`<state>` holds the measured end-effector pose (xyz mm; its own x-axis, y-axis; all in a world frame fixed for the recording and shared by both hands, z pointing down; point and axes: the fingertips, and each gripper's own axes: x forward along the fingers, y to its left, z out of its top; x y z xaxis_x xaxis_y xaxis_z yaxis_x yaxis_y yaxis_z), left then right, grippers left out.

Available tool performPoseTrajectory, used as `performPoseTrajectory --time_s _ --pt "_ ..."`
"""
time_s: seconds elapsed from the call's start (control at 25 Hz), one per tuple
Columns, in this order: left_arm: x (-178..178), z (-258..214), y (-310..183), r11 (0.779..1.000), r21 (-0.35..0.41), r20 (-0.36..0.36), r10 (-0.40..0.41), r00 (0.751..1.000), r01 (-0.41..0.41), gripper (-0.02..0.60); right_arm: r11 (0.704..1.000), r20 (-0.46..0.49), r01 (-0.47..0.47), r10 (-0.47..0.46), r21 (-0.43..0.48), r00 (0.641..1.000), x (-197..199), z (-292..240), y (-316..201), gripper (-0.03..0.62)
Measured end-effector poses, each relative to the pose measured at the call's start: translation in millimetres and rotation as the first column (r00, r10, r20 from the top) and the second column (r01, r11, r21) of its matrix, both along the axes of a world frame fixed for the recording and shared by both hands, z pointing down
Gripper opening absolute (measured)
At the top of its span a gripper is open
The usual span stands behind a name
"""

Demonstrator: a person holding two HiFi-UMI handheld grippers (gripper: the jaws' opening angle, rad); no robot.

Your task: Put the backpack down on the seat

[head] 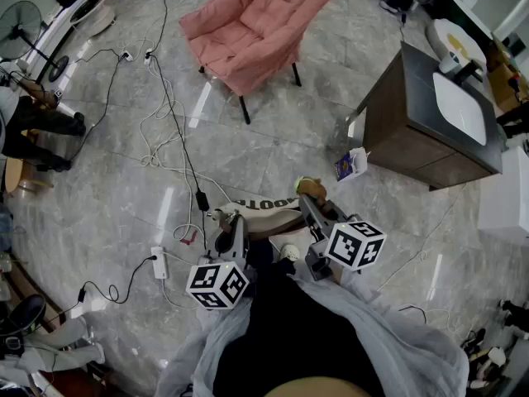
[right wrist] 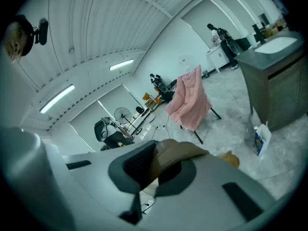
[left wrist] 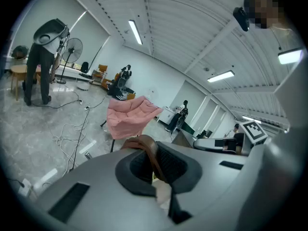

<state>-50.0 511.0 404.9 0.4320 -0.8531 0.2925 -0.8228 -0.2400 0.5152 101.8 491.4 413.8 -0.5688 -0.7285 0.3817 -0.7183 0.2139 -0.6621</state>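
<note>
The backpack [head: 266, 208], cream with dark lettering and brown straps, hangs between my two grippers just in front of the person's body, above the floor. My left gripper [head: 238, 222] is shut on a brown strap [left wrist: 148, 150]. My right gripper [head: 308, 202] is shut on a tan strap [right wrist: 175, 150]. The seat is a pink padded chair [head: 256, 23] on dark legs, standing well ahead across the floor with nothing on it. It also shows in the left gripper view [left wrist: 130, 118] and the right gripper view [right wrist: 190, 100].
White and black cables [head: 161, 131] and a power strip [head: 159, 263] lie on the marble floor to the left of the path. A dark cabinet [head: 405, 139] with a white basin stands at the right, a small blue-and-white bag [head: 351, 165] beside it. A fan [head: 21, 27] stands far left.
</note>
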Motion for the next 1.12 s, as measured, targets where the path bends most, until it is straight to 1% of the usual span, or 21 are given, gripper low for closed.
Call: performPoseTrajectory --time_s 0.08,0.2,0.36,0.48,0.64,0.76,0.92,1.04,1.12 --pt "4 -5 7 1.000 0.020 0.005 0.000 1.000 0.000 0.012 1.000 -0.007 0.006 -0.006 0.011 1.000 3 -2 7 0.008" --pt "3 -14 11 0.999 0.048 0.017 -0.006 1.000 0.005 0.012 1.000 0.007 0.009 -0.010 0.027 1.000 3 -9 13 0.008" --pt "-6 -30 2 0.995 0.101 0.032 -0.016 0.999 0.012 0.012 0.998 0.040 0.010 -0.012 0.060 0.999 -5 -21 6 0.008" --pt "-14 -38 -9 0.990 0.138 0.064 -0.018 0.998 0.009 0.012 0.996 0.029 0.013 -0.016 0.084 0.999 -13 -27 -5 0.008" --pt "-29 -42 -24 0.989 0.150 0.070 -0.023 0.997 0.012 0.014 0.993 -0.023 0.030 -0.027 0.113 0.999 -28 -30 -17 0.008" --pt "-41 -42 -30 0.988 0.154 0.068 -0.017 0.998 0.006 0.014 0.993 -0.021 0.025 -0.022 0.117 1.000 -41 -32 -25 0.008" --pt "-54 -36 -36 0.985 0.173 0.095 0.010 0.995 -0.026 0.012 0.992 -0.017 0.005 -0.002 0.128 1.000 -55 -29 -34 0.008" --pt "-61 -32 -40 0.985 0.169 0.084 0.022 0.996 -0.036 0.014 0.992 0.008 -0.014 0.013 0.127 1.000 -63 -26 -37 0.008" --pt "-64 -31 -42 0.985 0.166 0.082 0.030 0.996 -0.044 0.012 0.991 0.007 -0.014 0.013 0.131 1.000 -66 -26 -36 0.008"
